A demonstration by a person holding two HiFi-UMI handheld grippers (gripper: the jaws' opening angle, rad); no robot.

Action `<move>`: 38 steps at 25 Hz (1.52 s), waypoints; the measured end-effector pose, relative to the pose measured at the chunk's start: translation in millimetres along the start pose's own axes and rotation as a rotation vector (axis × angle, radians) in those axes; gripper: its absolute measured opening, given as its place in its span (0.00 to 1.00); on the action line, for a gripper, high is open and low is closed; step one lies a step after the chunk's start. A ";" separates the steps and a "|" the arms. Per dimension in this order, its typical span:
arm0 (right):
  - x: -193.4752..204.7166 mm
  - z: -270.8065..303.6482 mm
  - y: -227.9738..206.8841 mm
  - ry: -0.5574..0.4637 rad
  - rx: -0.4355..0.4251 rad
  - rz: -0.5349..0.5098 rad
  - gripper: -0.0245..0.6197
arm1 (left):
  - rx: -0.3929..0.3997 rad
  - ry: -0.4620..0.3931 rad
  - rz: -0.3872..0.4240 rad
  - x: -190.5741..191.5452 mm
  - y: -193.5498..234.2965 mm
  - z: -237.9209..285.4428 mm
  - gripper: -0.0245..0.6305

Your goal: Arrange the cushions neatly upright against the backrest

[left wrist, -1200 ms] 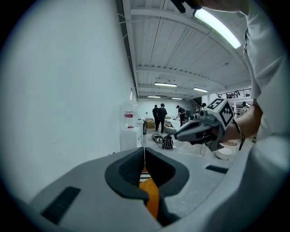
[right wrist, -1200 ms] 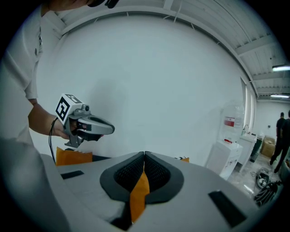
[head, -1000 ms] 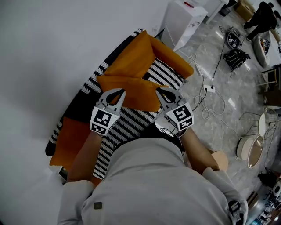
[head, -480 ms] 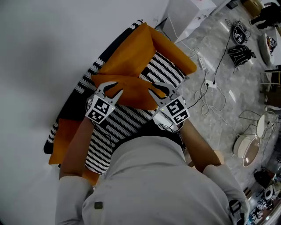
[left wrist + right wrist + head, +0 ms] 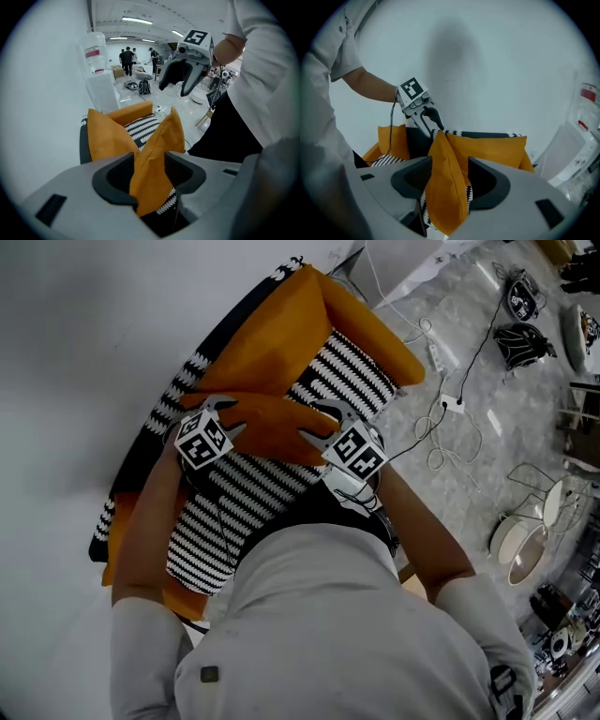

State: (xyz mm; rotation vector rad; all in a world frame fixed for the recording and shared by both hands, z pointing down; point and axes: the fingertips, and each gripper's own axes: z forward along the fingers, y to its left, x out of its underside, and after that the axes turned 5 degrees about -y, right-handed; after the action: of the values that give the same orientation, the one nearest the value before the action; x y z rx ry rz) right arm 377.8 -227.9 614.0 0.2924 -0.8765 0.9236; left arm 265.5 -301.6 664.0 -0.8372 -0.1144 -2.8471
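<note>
Altogether three orange cushions (image 5: 272, 427) on one striped sofa (image 5: 234, 507)

Plain orange fabric cushion (image 5: 272, 427), unpatterned; second plain orange fabric cushion (image 5: 281, 334), same shade. Sofa seat cover (image 5: 234, 507), black-and-white zigzag stripes; black sofa backrest (image 5: 145, 470), black-and-white trim along its edge. Marbled stone floor (image 5: 487, 381), pale grey; person's shirt (image 5: 319, 634), light grey.

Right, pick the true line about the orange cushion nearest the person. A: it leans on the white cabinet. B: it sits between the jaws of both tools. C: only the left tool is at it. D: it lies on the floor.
B: the orange cushion shows between the jaws of the left tool and the right tool; both have just been opening and stand apart.
</note>
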 end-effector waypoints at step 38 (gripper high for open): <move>175.2 92.0 32.9 0.544 -0.232 -0.136 0.15 | 0.242 0.370 0.101 129.3 -27.5 97.6 0.12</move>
State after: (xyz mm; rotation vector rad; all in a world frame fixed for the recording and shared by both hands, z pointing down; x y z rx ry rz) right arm 355.2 -160.3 801.6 -0.1003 -0.4463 0.7152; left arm 205.1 -281.1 815.5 -0.2562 -0.3464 -2.7624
